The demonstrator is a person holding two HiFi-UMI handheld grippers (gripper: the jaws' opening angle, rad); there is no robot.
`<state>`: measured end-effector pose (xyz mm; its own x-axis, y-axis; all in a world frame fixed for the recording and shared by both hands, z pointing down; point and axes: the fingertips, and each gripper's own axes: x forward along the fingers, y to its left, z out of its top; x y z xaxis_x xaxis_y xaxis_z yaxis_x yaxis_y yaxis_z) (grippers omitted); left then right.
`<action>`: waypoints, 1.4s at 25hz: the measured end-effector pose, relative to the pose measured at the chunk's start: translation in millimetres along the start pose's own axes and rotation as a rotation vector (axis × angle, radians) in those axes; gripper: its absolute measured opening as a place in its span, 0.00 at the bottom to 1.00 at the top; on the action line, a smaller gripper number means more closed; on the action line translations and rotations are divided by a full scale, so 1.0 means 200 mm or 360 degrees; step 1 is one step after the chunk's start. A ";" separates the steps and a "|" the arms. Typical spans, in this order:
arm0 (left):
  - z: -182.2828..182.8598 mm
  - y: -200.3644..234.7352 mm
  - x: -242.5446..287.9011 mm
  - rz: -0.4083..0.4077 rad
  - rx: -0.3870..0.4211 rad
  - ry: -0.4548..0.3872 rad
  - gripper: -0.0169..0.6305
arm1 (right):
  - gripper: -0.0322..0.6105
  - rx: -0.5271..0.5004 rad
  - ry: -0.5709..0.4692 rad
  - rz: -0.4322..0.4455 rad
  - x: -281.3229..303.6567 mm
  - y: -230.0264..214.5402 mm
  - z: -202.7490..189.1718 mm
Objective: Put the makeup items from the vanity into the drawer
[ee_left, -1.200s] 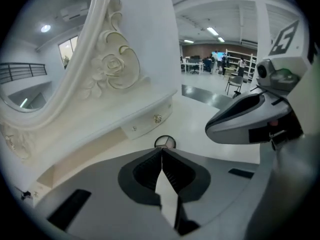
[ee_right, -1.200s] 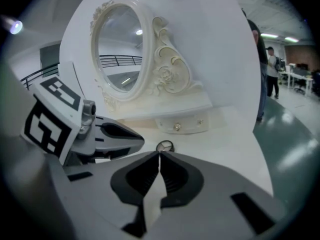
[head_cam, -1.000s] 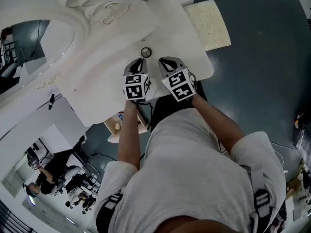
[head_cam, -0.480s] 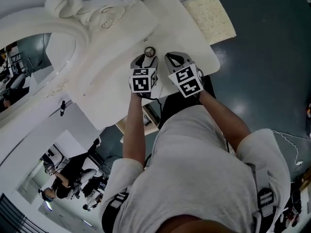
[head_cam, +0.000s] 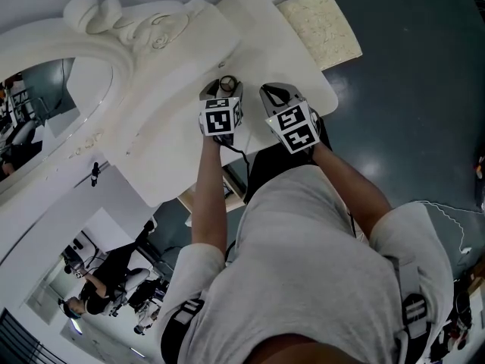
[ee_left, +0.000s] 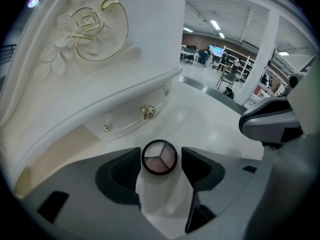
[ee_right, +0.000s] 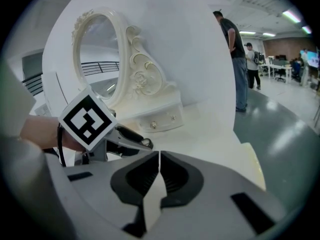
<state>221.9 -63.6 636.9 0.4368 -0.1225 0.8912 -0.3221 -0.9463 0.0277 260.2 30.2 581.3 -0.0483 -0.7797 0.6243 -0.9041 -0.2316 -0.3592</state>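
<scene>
A small round compact [ee_left: 160, 157] with three pale shades lies on the white vanity top [head_cam: 182, 146]. My left gripper [ee_left: 160, 154] points steeply down with one jaw on each side of the compact. Its jaws have just been opening, and its pads stand clear of the compact. In the head view the compact [head_cam: 226, 83] peeks out just past the left gripper [head_cam: 221, 91]. My right gripper [head_cam: 274, 97] hovers beside it, and its jaws [ee_right: 159, 156] are shut with nothing in them. A little drawer [ee_left: 131, 122] with a gold knob sits closed under the mirror.
The carved oval mirror [head_cam: 45, 105] rises at the back left of the vanity. A beige cushioned stool [head_cam: 322, 27] stands past the table's right end. A person [ee_right: 239, 59] stands off to the right on the grey floor.
The left gripper has moved forward and down over the compact, which lay ahead of both grippers a second ago. The right gripper has shifted slightly.
</scene>
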 end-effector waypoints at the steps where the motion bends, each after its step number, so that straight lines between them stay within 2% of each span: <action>1: -0.01 0.00 0.00 0.0008 -0.0001 0.0011 0.41 | 0.08 -0.0007 -0.0004 0.0003 0.00 0.00 0.01; 6: -0.02 -0.02 0.01 0.0018 -0.0023 0.0044 0.41 | 0.08 -0.0021 -0.0015 0.0013 -0.01 0.00 0.03; 9: -0.02 -0.01 0.00 0.0066 -0.0040 0.0017 0.36 | 0.08 -0.0035 -0.0006 0.0026 0.00 0.00 0.03; 13: -0.04 0.01 -0.03 0.0130 -0.0056 -0.0021 0.36 | 0.08 -0.0064 -0.0003 0.0047 0.01 0.02 0.05; 29: -0.10 0.06 -0.20 0.0192 -0.0355 -0.0166 0.36 | 0.08 -0.0226 0.0009 0.0191 0.07 0.19 0.14; 35: -0.15 0.10 -0.30 0.0257 -0.0486 -0.0224 0.36 | 0.08 -0.0354 0.0050 0.0312 0.11 0.32 0.17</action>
<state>164.9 -65.7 597.3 0.4641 -0.3227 0.8249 -0.6227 -0.7812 0.0447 215.3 -21.9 549.0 -0.2410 -0.7778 0.5805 -0.9469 0.0573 -0.3163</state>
